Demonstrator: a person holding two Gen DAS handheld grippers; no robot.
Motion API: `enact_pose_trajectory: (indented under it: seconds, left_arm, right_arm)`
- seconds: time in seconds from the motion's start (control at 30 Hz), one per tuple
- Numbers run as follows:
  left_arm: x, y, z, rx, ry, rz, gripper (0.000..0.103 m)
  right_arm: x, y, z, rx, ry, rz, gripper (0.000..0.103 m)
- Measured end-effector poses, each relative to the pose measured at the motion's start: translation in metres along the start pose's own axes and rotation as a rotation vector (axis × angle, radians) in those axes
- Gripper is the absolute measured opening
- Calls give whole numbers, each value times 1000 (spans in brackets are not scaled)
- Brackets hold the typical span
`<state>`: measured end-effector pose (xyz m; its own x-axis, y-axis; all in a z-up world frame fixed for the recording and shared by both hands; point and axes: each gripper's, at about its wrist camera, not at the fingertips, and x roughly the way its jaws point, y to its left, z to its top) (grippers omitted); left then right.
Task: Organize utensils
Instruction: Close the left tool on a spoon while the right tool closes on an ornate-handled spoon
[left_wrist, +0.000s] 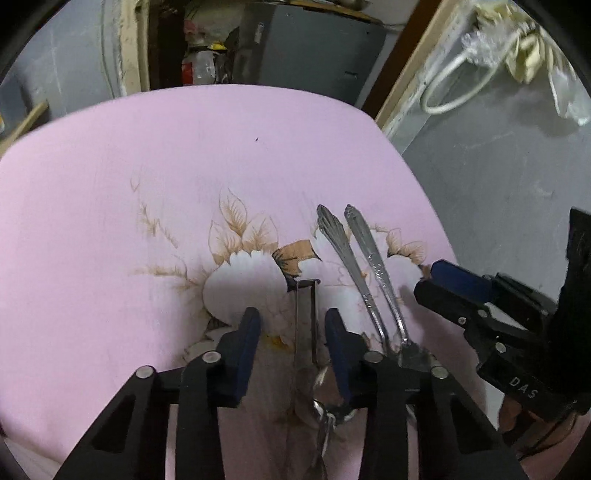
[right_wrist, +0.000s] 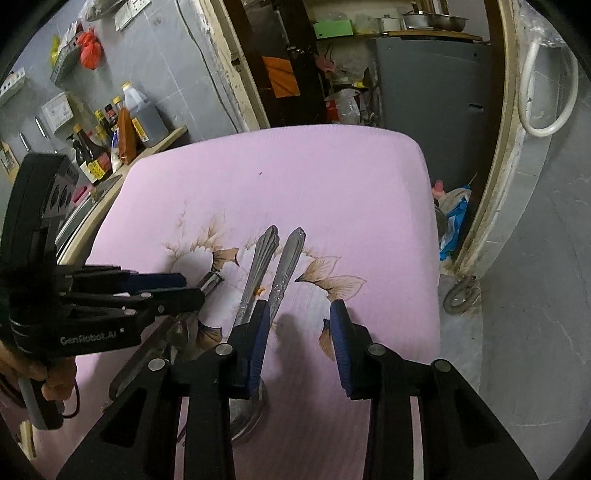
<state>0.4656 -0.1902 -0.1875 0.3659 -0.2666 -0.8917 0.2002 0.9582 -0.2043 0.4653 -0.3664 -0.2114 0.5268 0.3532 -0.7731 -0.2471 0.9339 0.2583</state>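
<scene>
A pink floral cloth (left_wrist: 184, 166) (right_wrist: 295, 177) covers the table. On it lies a flat-handled steel spoon (left_wrist: 306, 314), between the fingers of my left gripper (left_wrist: 293, 332); the pads stand clear of it on both sides. Just right of it, two ornate-handled utensils (left_wrist: 354, 258) (right_wrist: 273, 266) lie side by side, handles pointing away. My right gripper (right_wrist: 299, 332) hovers open over bare cloth just right of that pair, its left finger over their lower ends and a spoon bowl (right_wrist: 247, 413). Each gripper shows in the other's view: the right gripper (left_wrist: 424, 277), the left gripper (right_wrist: 192, 286).
Sauce bottles (right_wrist: 110, 140) stand on a ledge beyond the table's left side. The table's right edge drops to a grey floor with a metal shackle (right_wrist: 461, 295) and a blue bag (right_wrist: 452, 221). A doorway and a grey cabinet (right_wrist: 424, 81) lie behind.
</scene>
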Motion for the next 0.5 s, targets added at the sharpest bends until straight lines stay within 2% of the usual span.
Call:
enact_pose_trajectory:
  seconds: [0.1,0.17,0.33,0.5]
  left_arm:
    - [2,-3,3,13,15,17,23]
    - [3,-1,5,5,18,12,13]
    - [-2,9,5,-43,7,1,13]
    - [-10,21,-4,-114,-10,-32,12]
  right_arm:
    - [4,2,0,-11,16,3,30]
    - [6,2,3,-21,27,1,30]
    - [17,15,9,-70,76,-23,30]
    - [30,37,21,-175,151,-132,29]
